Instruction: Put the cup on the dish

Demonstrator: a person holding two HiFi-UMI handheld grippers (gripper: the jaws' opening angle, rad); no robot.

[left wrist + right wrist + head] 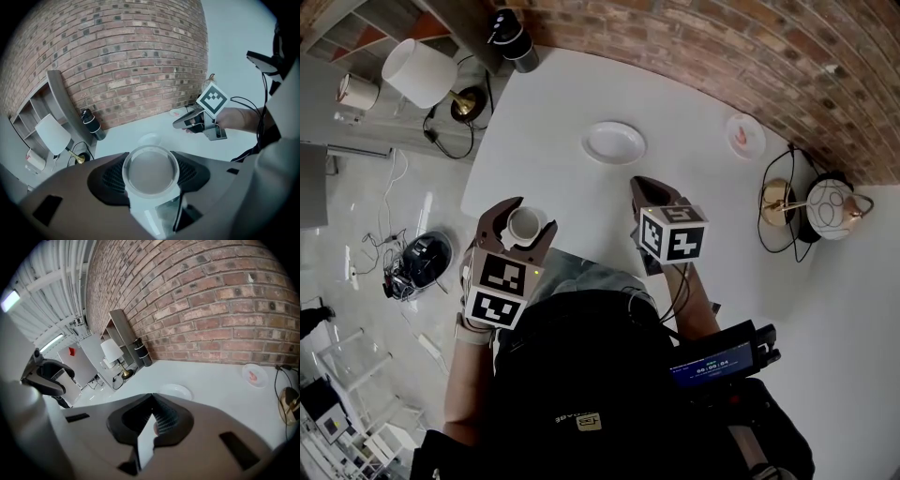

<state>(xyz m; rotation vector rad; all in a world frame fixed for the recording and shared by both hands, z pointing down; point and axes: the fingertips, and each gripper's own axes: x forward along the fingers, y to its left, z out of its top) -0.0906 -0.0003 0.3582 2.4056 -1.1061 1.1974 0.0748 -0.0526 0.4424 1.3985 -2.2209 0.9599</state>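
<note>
A small white cup (525, 224) sits upright between the jaws of my left gripper (529, 217), which is shut on it, over the near left edge of the white table (553, 112). In the left gripper view the cup (151, 171) fills the gap between the jaws, its empty mouth facing the camera. The white dish (614, 142) lies empty on the table beyond both grippers; it also shows as the dish (150, 139) and the dish (176, 391). My right gripper (640, 187) hovers to the right of the cup, jaws shut on nothing, short of the dish.
A small plate (744, 135) with something pink lies at the far right by the brick wall. A black bottle (514, 37) stands at the table's far left corner. A brass lamp (778, 199), a round speckled shade (830, 206) and cables sit right. A white lampshade (417, 72) is off the table's left edge.
</note>
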